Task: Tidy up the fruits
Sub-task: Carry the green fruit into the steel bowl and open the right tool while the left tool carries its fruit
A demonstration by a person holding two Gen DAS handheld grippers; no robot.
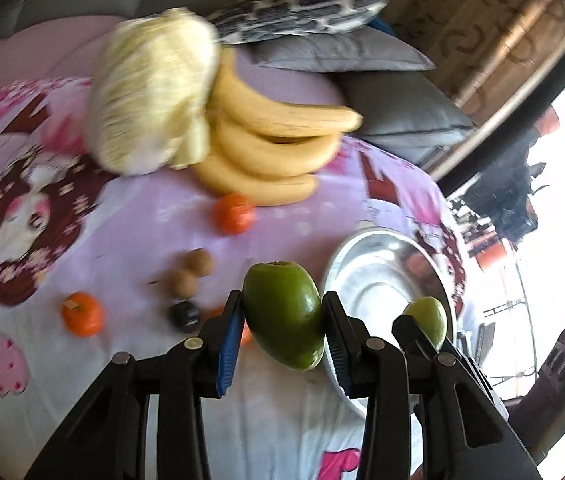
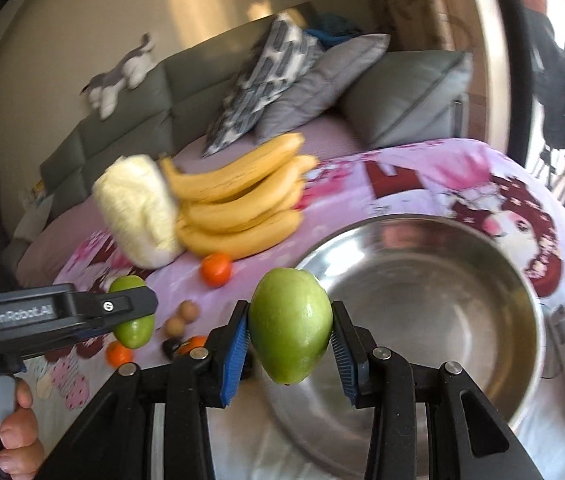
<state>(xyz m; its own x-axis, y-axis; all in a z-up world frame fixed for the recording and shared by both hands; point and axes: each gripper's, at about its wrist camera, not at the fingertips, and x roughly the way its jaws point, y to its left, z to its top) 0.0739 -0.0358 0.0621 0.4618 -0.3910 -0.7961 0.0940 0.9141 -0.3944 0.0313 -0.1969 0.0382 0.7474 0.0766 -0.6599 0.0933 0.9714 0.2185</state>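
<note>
Pink bedspread point(image 1: 154, 216) carries a steel bowl point(image 2: 522, 320), the landmark. Each hand-held gripper clamps a green fruit: left point(image 1: 282, 312) holds one point(image 1: 282, 312) just left of the bowl, right point(image 2: 290, 326) holds another point(image 2: 290, 326) above its near rim. Best carry both over the bowl's middle, lower them, then open gently.

A home bedroom: a bed point(image 2: 422, 168) under a pink cartoon blanket, grey pillows point(image 2: 406, 92) against a padded headboard point(image 2: 186, 92), a plush toy point(image 2: 122, 76) on top.
</note>
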